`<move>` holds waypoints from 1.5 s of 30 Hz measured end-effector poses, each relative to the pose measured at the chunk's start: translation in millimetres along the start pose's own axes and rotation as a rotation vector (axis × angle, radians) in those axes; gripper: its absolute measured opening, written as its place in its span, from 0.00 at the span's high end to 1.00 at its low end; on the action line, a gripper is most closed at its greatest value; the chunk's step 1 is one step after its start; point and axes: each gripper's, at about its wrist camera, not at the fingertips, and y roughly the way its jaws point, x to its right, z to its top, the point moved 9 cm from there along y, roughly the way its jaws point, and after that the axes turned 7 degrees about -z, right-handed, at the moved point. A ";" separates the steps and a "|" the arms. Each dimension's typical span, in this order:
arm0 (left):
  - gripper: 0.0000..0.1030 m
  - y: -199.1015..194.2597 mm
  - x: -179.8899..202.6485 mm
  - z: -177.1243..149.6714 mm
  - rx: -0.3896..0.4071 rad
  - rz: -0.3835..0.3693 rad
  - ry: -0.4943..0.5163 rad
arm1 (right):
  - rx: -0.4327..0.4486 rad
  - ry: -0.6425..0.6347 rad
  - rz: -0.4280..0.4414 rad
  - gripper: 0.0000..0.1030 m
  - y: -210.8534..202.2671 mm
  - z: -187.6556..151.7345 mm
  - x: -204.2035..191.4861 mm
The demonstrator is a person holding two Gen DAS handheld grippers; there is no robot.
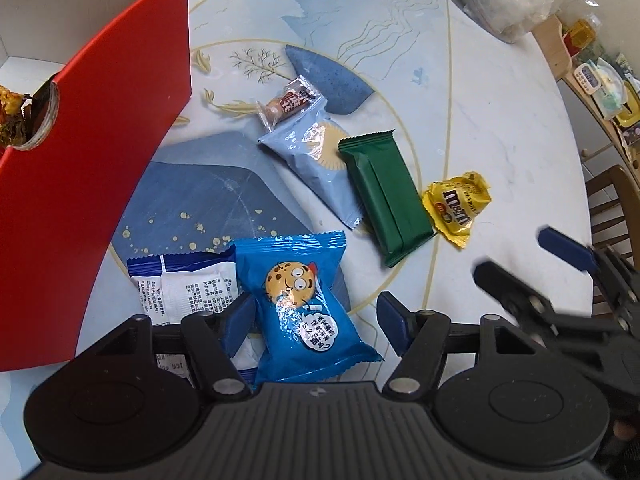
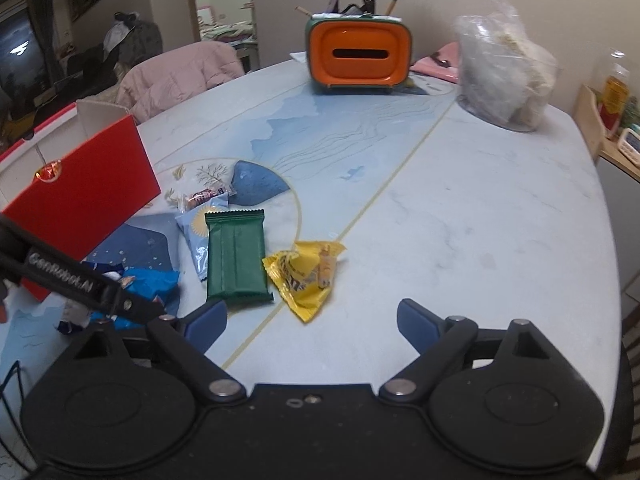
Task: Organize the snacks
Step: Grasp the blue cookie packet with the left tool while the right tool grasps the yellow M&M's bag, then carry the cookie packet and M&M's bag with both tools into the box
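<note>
- The left gripper has its jaws spread on either side of the blue cookie packet, which lies flat on the desk; the pads look beside it, not yet pressing.
- The right gripper hovers with jaws spread and nothing between them, just short of the yellow M&M's bag.
- The red box stands to the left with one wrapped snack already showing through its cut-out; it is probably the destination.
- Still loose on the desk: a white-and-blue packet partly under the cookie packet, a pale blue packet, a green bar overlapping it, and a small brown candy.
- Risk: the cookie packet overlaps the white-and-blue one, so a close could pinch both films, or drag the lower packet along.
- Risk: the glossy, air-filled wrapper may squirt out of the pads if gripped near its puffed middle.
- Risk: the box wall is near the left jaw; a hasty lift towards it could knock or tip the box.
- Risk: the two grippers are close together, so simultaneous reaches could collide.
</note>
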 end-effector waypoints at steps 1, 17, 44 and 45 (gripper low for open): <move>0.36 1.0 0.2 0.2 -0.001 0.003 0.002 | -0.003 -0.006 0.001 0.18 6.3 2.1 -0.8; 0.60 6.1 8.1 0.7 0.008 0.045 0.092 | -0.064 0.125 0.068 0.62 55.7 13.3 -0.9; 0.65 -49.3 13.7 -21.9 0.002 -0.124 0.096 | 0.003 0.163 -0.018 0.68 -52.7 0.3 -18.3; 0.65 -54.1 13.6 -23.2 0.002 -0.133 0.100 | 0.007 0.163 -0.018 0.68 -58.1 1.1 -21.4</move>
